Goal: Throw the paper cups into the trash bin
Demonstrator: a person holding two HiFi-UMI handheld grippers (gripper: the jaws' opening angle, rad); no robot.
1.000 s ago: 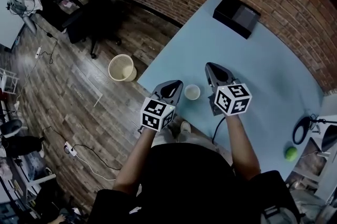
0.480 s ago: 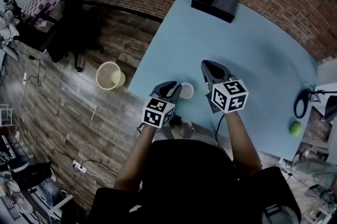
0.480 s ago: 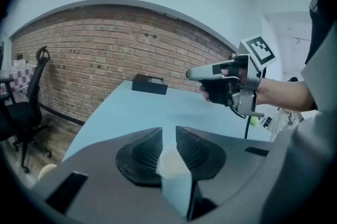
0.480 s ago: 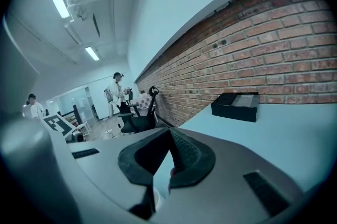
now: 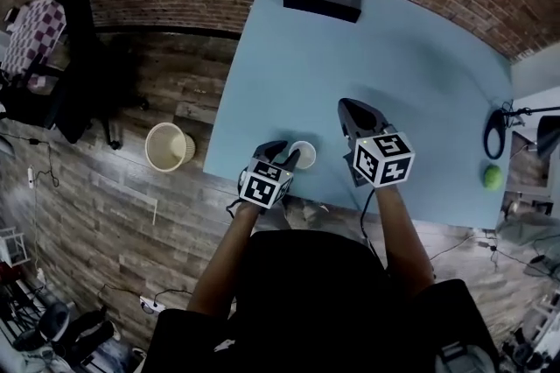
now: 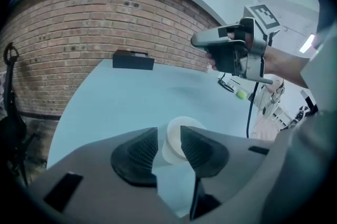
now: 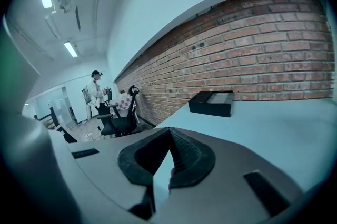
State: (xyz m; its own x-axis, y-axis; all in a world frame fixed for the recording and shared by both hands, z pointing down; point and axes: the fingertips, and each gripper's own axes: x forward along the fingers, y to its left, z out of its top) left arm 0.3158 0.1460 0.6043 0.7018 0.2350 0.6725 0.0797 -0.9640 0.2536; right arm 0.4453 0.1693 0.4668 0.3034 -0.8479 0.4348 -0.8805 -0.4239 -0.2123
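1 paper cup point(image 5: 302, 154) stands on the desk point(image 5: 394, 65), unbinned; trash bin point(image 5: 168, 146) at its 9 o'clock. Left gripper point(image 5: 287, 157) jaws, just opened, straddle it ungripped; right gripper point(image 5: 350, 109) jaws clenched, empty.

A white paper cup point(image 5: 303, 154) is standing upright, mouth up, on the light blue table point(image 5: 394, 56), near its front edge. The bin point(image 5: 168, 147), a round cream basket with its top open, is standing on the wooden floor point(image 5: 105, 214) just beside the table's left edge, apart from the cup.
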